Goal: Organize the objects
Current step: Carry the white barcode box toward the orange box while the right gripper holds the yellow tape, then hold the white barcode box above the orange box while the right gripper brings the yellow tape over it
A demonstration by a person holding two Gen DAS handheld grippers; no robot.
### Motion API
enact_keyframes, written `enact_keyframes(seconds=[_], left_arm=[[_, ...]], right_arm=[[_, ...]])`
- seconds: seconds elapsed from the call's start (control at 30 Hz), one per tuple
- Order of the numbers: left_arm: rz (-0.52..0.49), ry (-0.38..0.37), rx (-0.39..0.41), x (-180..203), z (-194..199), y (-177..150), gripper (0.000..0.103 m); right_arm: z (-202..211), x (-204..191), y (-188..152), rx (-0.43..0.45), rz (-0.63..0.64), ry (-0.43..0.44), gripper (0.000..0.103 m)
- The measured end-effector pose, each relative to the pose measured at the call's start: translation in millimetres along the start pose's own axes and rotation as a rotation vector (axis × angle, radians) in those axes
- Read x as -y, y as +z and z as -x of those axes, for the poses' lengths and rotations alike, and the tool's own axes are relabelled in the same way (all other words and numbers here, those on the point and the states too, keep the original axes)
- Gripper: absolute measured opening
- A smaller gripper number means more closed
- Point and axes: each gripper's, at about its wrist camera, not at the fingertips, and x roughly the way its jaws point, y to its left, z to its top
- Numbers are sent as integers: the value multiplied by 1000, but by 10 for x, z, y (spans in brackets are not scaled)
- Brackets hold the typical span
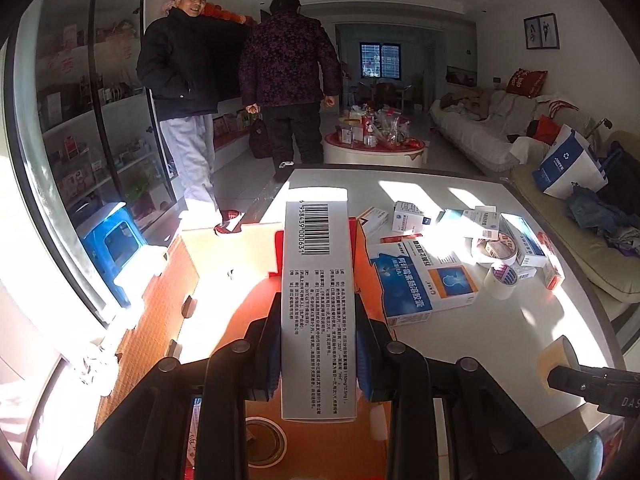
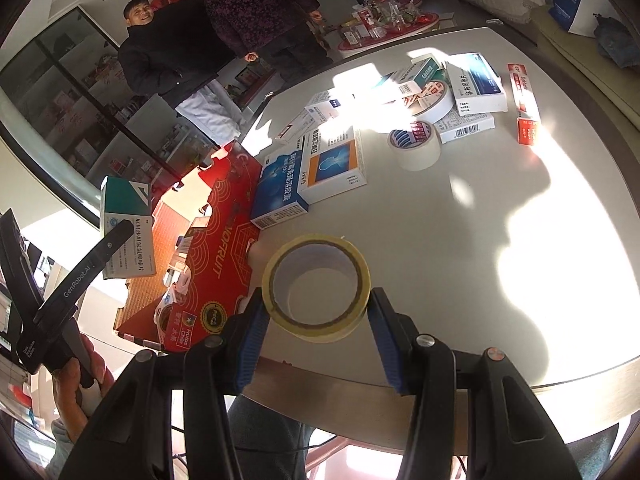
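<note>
My left gripper is shut on a long white medicine box with a barcode. It holds the box above the open red cardboard box at the table's left edge. In the right wrist view that held box hangs over the red cardboard box, with a black finger of the left gripper across it. My right gripper is shut on a yellow tape roll, held over the table near its front edge. The tape roll also shows at the lower right in the left wrist view.
Several medicine boxes and two white tape rolls lie on the round white table; a blue box lies against the red box. Two people stand beyond the table. A glass cabinet is left, a sofa right.
</note>
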Motion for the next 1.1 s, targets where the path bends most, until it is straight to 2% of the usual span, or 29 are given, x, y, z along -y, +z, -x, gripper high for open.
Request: enact_keyframes(seconds=[0.3, 1.1], left_arm=[[16, -7, -28, -35, -69, -18, 31], [-5, 41, -52, -57, -167, -25, 31]], right_arm=[[-20, 36, -3, -6, -18, 5, 50], [-51, 32, 11, -17, -24, 9, 50]])
